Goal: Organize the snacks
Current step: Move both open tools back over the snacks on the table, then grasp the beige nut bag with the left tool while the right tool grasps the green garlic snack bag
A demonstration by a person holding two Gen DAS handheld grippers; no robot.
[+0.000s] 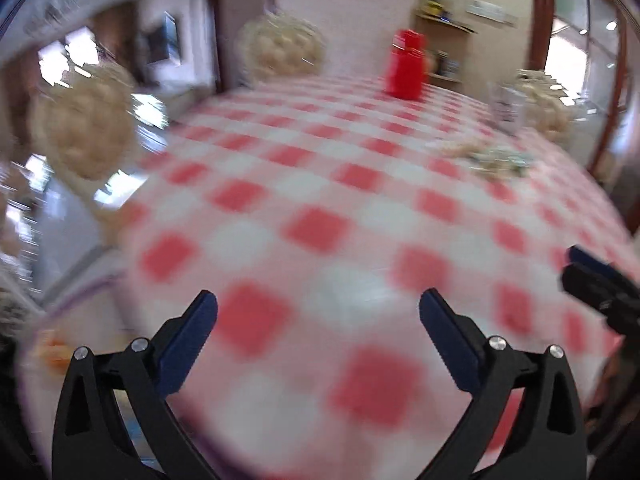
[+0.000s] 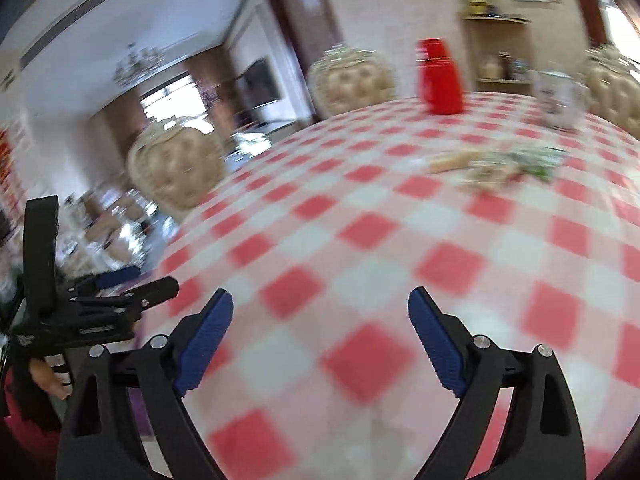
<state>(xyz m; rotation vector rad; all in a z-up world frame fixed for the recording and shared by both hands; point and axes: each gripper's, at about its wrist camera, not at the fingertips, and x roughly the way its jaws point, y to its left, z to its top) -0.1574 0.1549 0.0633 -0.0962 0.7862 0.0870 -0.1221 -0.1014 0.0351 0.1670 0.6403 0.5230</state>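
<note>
- Left wrist view: the left gripper (image 1: 318, 306) hangs over the near part of the table (image 1: 320, 184), its blue pads spread wide with only red-and-white checked cloth between them.
- The snacks (image 1: 486, 156) lie in a loose, blurred pile on the cloth at the far right, well apart from both grippers; individual packets cannot be told apart.
- A red container (image 1: 406, 65) stands upright near the far edge; its contents cannot be seen.
- A clear container (image 1: 507, 106) stands at the far right, just behind the snacks; what it holds is too blurred to tell.
- The right gripper (image 1: 592, 276) juts in at the right edge.
- Right wrist view: the right gripper (image 2: 320, 306) is likewise spread wide and empty above the cloth, with the left gripper at the left edge.
- Padded chairs (image 2: 176, 168) stand around the far and left sides of the table.
</note>
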